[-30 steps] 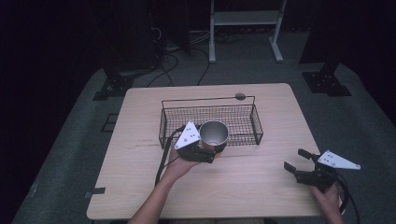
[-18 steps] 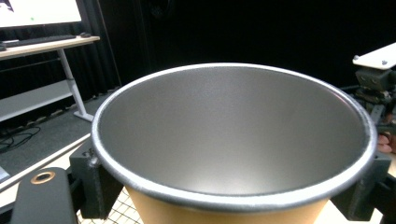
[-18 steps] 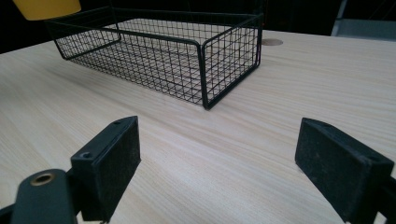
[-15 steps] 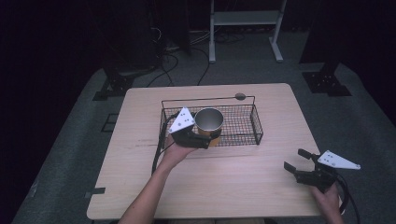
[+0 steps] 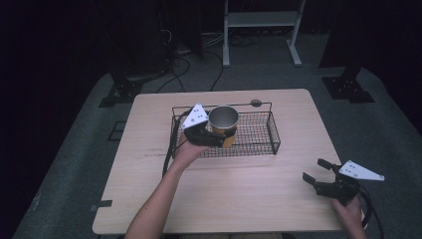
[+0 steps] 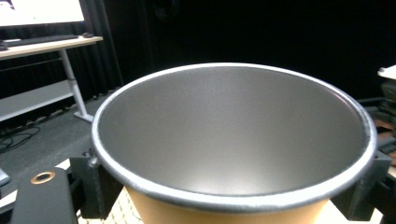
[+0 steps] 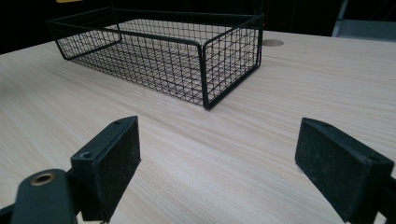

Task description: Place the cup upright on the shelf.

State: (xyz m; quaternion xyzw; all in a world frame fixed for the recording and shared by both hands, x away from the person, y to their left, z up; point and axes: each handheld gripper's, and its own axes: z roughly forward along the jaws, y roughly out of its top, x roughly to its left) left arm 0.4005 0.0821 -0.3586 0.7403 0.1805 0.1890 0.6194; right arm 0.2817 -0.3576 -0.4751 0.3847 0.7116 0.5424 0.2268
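Observation:
A cup (image 5: 223, 119) with a tan outside and a grey metal inside is held upright over the left part of a black wire basket (image 5: 275, 135). My left gripper (image 5: 225, 136) is shut on the cup's wall from the near side. In the left gripper view the cup (image 6: 233, 140) looks empty, with one jaw on each side of it. My right gripper (image 5: 314, 170) rests low at the table's front right, open and holding nothing. In the right gripper view its pads (image 7: 112, 158) stand wide apart, and the basket (image 7: 159, 56) lies farther off to the left.
The wooden table (image 5: 239, 189) has a round grommet (image 5: 256, 103) just behind the basket. A white desk frame (image 5: 259, 20) and floor cables stand beyond the table's far edge. A cable trails from the left gripper down the table.
My left gripper has carried the cup from the basket's near edge back and up, and now holds it over the basket's left part. The right gripper has not moved.

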